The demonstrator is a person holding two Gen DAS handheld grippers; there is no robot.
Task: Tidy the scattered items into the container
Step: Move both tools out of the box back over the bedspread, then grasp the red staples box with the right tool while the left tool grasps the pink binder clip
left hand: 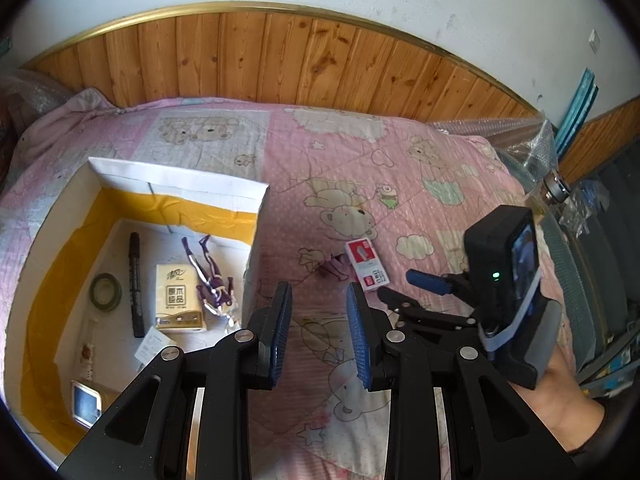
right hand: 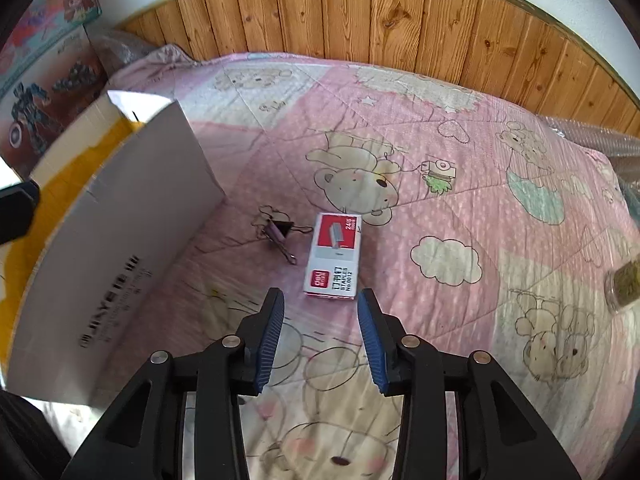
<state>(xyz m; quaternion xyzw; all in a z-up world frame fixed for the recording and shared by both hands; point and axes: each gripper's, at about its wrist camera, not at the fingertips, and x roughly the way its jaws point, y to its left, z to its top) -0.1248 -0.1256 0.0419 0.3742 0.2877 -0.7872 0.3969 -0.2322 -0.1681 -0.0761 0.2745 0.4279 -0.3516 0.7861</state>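
Both views are fisheye lenses riding on hand-held grippers, each looking forward and steeply down along its own two fingers, which fill the lower middle of the frame. The left wrist view hangs over the right wall of the open white box [left hand: 180,184], seeing into it at the left of the frame. The right wrist view sits lower and closer to the pink quilt [right hand: 460,208]. Both share the quilt, the staples box [left hand: 367,265] [right hand: 334,256], the wooden wall panelling [left hand: 280,56] and the white box's side.
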